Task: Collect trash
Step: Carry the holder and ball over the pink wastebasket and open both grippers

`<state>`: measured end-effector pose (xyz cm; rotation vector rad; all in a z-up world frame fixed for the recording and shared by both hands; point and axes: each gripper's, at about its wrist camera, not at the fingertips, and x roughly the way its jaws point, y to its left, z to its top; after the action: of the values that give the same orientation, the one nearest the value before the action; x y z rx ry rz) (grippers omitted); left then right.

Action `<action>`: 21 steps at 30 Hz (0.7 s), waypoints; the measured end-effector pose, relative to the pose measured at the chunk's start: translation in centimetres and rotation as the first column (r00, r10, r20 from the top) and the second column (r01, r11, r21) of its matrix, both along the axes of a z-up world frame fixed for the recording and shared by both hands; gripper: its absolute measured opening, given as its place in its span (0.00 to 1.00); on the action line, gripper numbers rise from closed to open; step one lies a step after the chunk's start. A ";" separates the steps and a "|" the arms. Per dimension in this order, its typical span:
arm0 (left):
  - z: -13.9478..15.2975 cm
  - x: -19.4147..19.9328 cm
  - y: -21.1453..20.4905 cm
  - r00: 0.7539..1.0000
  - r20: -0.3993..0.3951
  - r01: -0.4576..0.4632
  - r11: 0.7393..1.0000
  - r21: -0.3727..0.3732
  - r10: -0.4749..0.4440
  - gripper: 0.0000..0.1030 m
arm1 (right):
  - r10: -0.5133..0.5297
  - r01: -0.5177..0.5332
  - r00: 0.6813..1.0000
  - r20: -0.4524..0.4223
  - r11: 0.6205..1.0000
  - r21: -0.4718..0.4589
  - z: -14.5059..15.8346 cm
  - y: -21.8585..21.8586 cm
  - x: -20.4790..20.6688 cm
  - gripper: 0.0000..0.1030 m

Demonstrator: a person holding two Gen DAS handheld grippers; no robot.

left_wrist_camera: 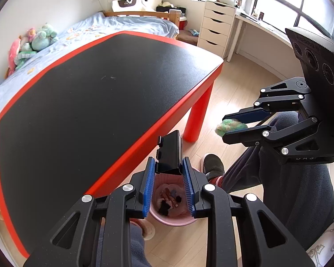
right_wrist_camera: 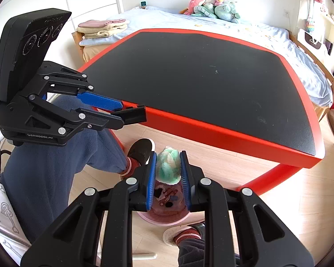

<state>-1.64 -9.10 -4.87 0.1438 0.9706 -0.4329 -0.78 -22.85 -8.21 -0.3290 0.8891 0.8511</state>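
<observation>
Tabletop [right_wrist_camera: 211, 77] looked cleared | left claw [left_wrist_camera: 168, 166] clamped a black box [left_wrist_camera: 170, 153] | right claw [right_wrist_camera: 168, 166] clamped a green sponge [right_wrist_camera: 168, 166], perhaps | both above pink bin [right_wrist_camera: 164, 219], drop pending

Pink bin [left_wrist_camera: 178, 221] largely hidden behind left gripper's fingers [left_wrist_camera: 148, 189]; contents too small to be identified. Bin rim [right_wrist_camera: 164, 222] mostly covered by right gripper's linkage in right wrist view. Bed [left_wrist_camera: 55, 44] partly blocked by table [left_wrist_camera: 202, 84]. Person's legs [right_wrist_camera: 55, 166] cut off at frame edge.
</observation>
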 end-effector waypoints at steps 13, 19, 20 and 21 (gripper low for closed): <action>-0.7 -0.3 -0.1 0.999 -0.033 0.019 1.000 -0.017 -0.019 0.24 | 0.012 -0.012 0.999 -0.030 1.000 0.011 -0.5 -0.3 -0.6 0.23; -1.1 -0.4 0.4 1.000 -0.009 -0.023 0.999 -0.035 0.022 0.76 | -0.024 0.025 0.999 -0.028 0.999 0.023 -1.0 -0.8 -0.3 0.83; -1.2 -0.4 0.5 0.999 -0.007 -0.034 0.999 -0.035 0.033 0.83 | -0.028 0.029 0.999 -0.031 0.999 0.025 -1.1 -0.9 -0.3 0.83; -1.2 -0.4 0.6 0.999 -0.003 -0.043 0.999 -0.032 0.043 0.84 | -0.033 0.034 0.999 -0.037 0.999 0.015 -1.3 -0.8 -0.3 0.86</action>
<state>-2.01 -8.53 -6.08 0.0931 0.9666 -0.4088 -1.07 -23.64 -9.53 -0.2848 0.9193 0.8350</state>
